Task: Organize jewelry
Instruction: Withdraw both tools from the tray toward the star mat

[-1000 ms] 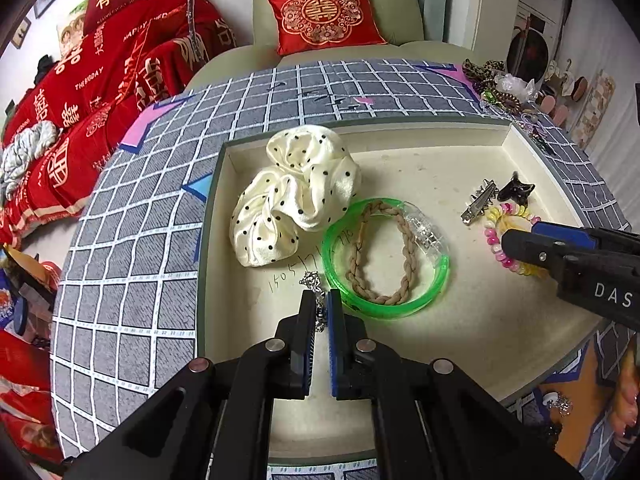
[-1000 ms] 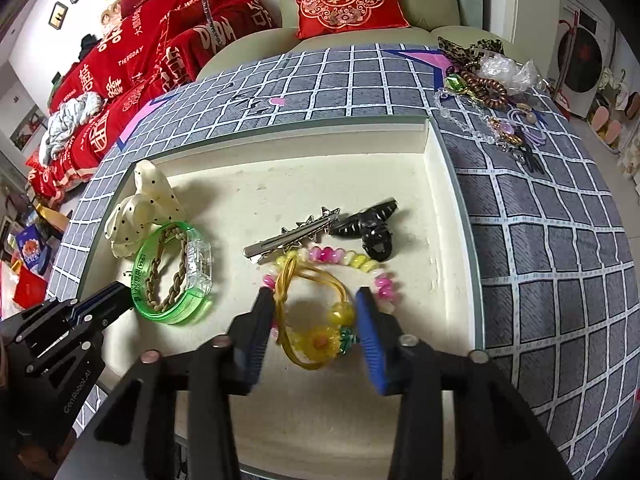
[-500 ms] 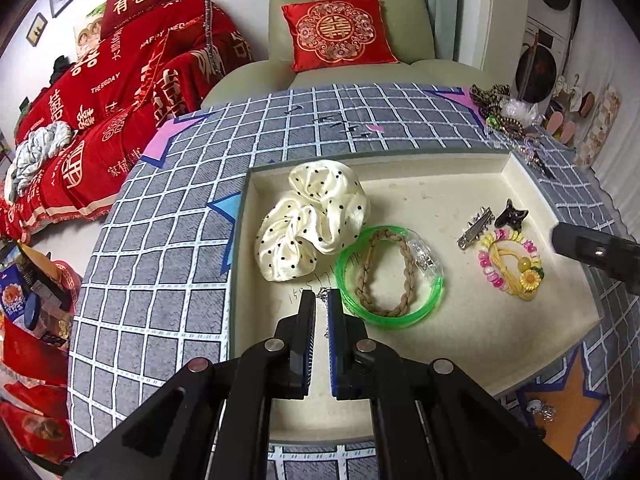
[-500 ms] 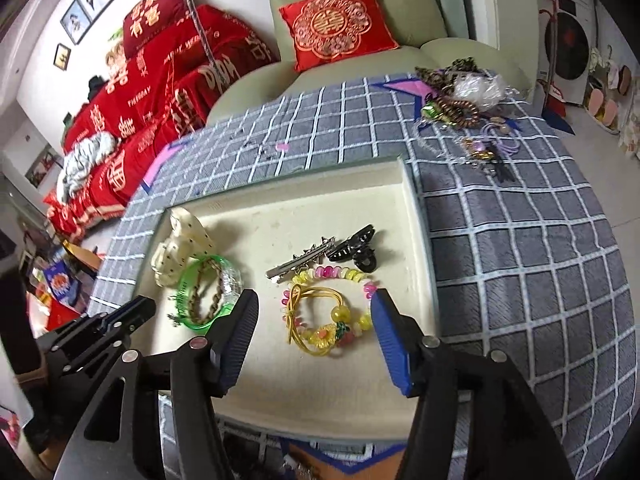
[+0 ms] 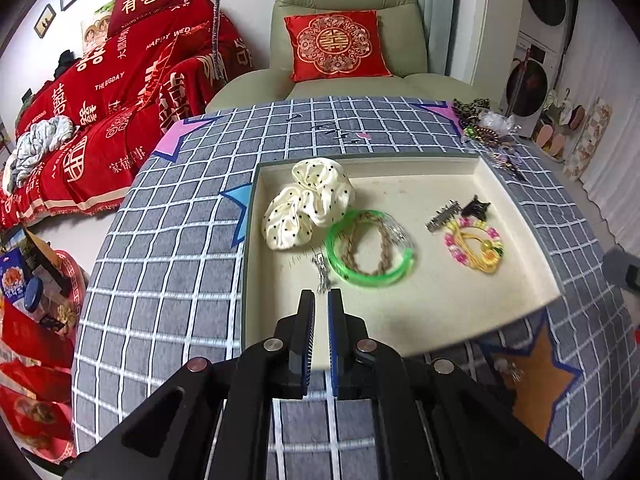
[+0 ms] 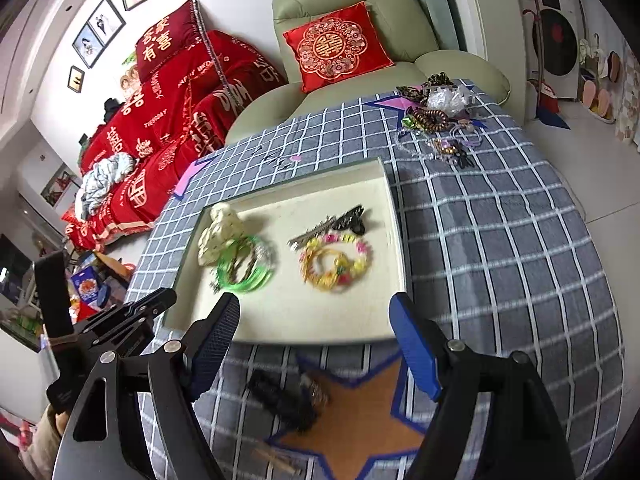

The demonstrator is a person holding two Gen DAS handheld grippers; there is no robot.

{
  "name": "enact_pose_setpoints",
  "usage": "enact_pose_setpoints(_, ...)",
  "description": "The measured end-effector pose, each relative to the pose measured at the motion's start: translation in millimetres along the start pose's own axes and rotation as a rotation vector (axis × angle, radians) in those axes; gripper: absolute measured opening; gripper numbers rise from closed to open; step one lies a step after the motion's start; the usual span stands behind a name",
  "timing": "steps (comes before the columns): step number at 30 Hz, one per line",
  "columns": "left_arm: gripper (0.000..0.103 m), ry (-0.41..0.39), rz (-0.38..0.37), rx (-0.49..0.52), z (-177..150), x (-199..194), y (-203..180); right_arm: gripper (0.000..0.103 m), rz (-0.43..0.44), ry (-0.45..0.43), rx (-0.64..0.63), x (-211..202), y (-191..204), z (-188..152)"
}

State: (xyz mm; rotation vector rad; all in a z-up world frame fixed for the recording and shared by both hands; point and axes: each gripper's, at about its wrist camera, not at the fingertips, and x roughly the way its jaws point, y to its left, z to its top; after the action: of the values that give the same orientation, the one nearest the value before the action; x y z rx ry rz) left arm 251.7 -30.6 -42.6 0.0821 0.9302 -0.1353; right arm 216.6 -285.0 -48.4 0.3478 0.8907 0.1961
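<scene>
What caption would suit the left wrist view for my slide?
Shut left hand-held gripper above a cream tray holding a dotted scrunchie, a green bangle and beaded hair ties.

Cream black-dotted scrunchie (image 5: pixel 308 202), green bangle (image 5: pixel 370 254), grey white-checked tablecloth (image 5: pixel 168 264).

Behind the table stands a pale green armchair (image 5: pixel 348 8) with a red embroidered cushion (image 5: pixel 338 44) propped on its seat. To the left a sofa lies under a red throw with gold lettering (image 5: pixel 112 120), a grey-white bundle of cloth (image 5: pixel 40 148) heaped at its far end, and framed pictures (image 6: pixel 100 24) hang on the wall above. The table wears a grey checked cloth (image 5: pixel 160 280) with coloured star shapes.
</scene>
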Motion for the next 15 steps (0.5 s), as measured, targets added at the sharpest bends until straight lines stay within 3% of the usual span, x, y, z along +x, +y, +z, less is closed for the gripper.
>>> enact_pose_setpoints(2, 0.014, -0.001, -0.007, -0.008, -6, -6, 1, 0.088, 0.007, -0.002, 0.0, -6, 0, -9)
enact_pose_setpoints(3, 0.031, 0.003, -0.011, -0.011, -9, -9, 2, 0.088, 0.009, 0.001, 0.0, -8, 0, -13)
enact_pose_setpoints(4, 0.061, 0.009, -0.011, -0.017, -13, -11, 3, 0.088, 0.01, 0.006, 0.0, -10, -1, -17)
enact_pose_setpoints(5, 0.102, 0.01, -0.002, -0.025, -15, -13, 4, 0.088, 0.01, 0.01, 0.003, -12, -1, -21)
enact_pose_setpoints(7, 0.103, -0.03, 0.025, -0.01, -22, -14, 3, 0.088, 0.012, 0.019, 0.011, -15, -3, -29)
enact_pose_setpoints(15, 0.103, -0.05, 0.041, 0.005, -33, -8, 0, 0.089, -0.004, 0.023, 0.022, -25, -10, -46)
